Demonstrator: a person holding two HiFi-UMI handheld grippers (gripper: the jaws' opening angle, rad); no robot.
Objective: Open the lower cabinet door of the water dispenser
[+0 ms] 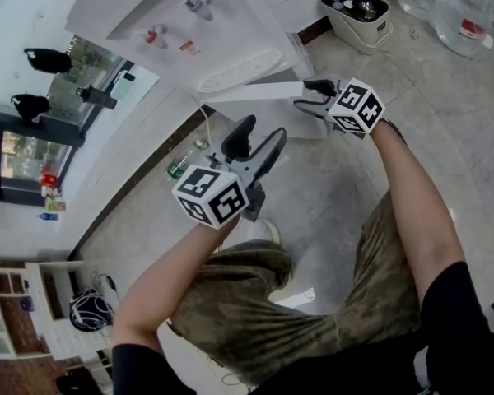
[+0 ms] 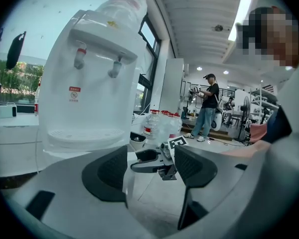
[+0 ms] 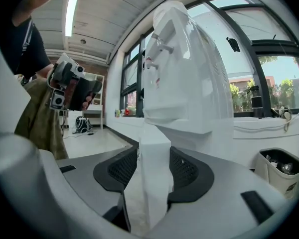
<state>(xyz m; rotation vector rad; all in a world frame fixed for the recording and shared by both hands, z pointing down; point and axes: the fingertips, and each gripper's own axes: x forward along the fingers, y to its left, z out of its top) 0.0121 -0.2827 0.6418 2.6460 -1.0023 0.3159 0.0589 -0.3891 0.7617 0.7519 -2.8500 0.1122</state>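
Observation:
The white water dispenser stands at the top of the head view, its drip tray facing me. Its lower cabinet door stands swung out from the body. My right gripper is shut on the door's free edge. In the right gripper view the white door edge fills the gap between both pads of the right gripper. My left gripper hovers open below the door with nothing between its fingers. From the left gripper view, the dispenser is ahead on the left.
A beige bin and large water bottles stand right of the dispenser. A green bottle lies on the floor by the wall. A dark bag sits near a shelf. A person stands far off.

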